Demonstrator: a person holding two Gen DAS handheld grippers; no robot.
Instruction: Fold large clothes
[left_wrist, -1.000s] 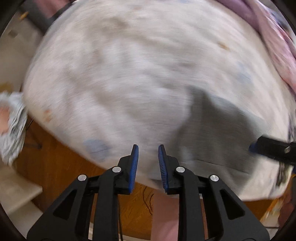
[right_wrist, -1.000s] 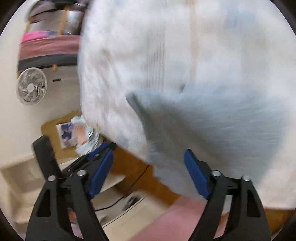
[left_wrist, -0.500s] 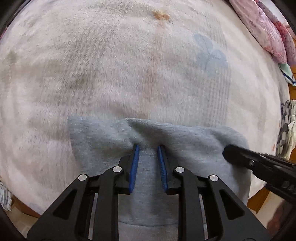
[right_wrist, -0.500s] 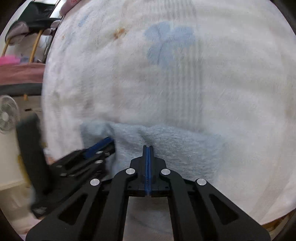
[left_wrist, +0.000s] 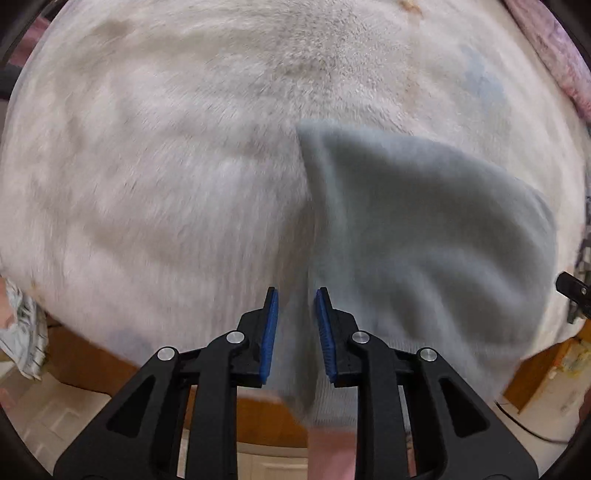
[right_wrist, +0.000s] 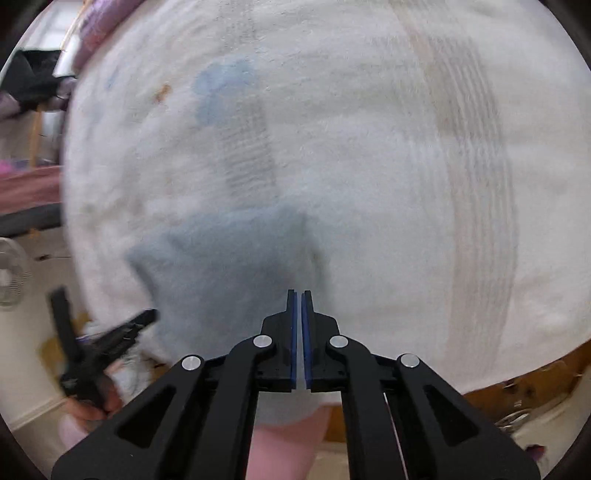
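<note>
Grey garment (left_wrist: 424, 229) lying on a white fleece blanket (left_wrist: 166, 166), its lower part hanging over the near edge. Left tool (left_wrist: 295, 295) narrowly parted, apparently astride a fold of the garment; blur hides any contact. Right tool (right_wrist: 299, 293) closed, gripping nothing visible.

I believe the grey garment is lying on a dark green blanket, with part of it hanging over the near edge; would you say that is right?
Not quite: the blanket under the grey garment is white and fluffy, not dark green, as both wrist views show. The rest holds: the garment does hang over the near edge.
</note>
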